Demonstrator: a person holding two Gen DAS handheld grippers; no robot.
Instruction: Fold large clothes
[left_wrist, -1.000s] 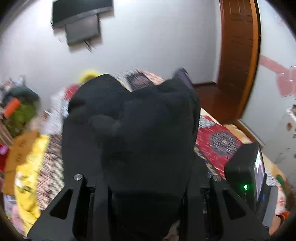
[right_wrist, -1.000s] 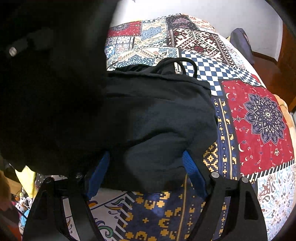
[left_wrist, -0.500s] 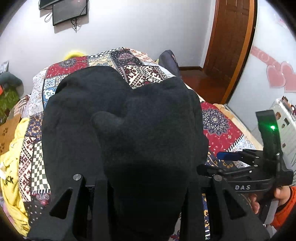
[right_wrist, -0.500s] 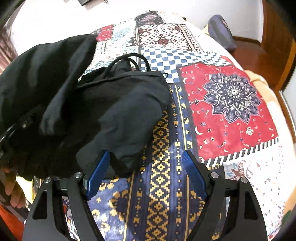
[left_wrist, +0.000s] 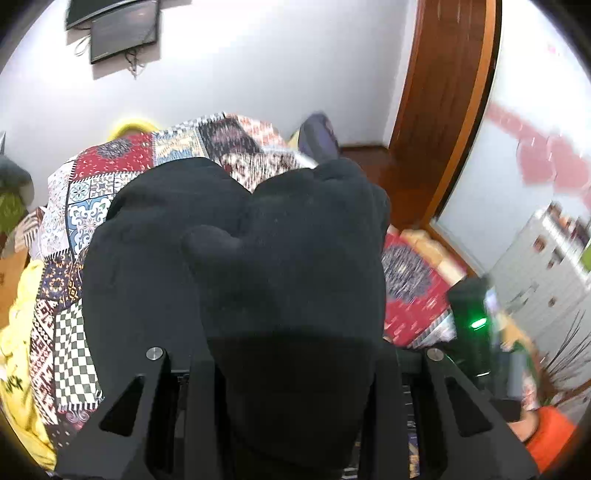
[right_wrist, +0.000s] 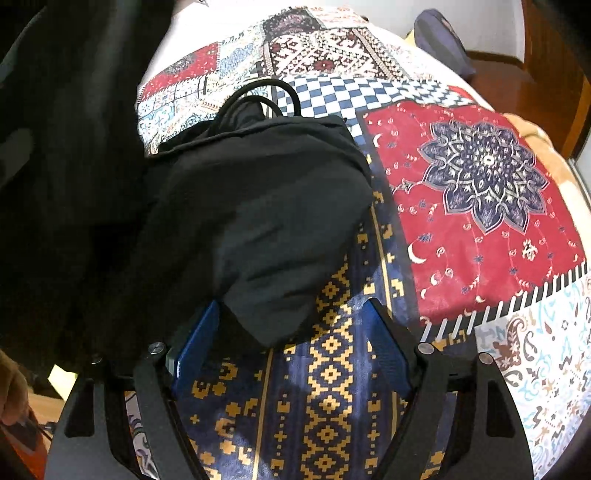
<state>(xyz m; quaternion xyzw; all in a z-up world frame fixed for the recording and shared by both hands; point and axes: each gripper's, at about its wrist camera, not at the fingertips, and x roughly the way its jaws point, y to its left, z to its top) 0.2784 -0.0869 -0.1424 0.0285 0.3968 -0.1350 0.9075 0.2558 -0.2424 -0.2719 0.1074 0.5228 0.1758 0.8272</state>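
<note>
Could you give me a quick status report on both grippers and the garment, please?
Left gripper shut on bunched black fabric garment. Right gripper open above the garment's near corner, gripping nothing. Garment part lifted, part lying on patchwork bedspread. Nothing in the way.

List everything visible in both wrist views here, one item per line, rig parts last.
black fabric garment: one, black, lying on the bedspread, part bunched in the left gripper
patchwork patterned bedspread: one, red, blue, white, over the bed
yellow cloth: one, yellow, bed's left edge
wall-mounted dark screen: one, black, upper wall
wooden door: one, brown, right
left gripper: black, shut on garment
right gripper: blue pads, open, garment edge between
</note>
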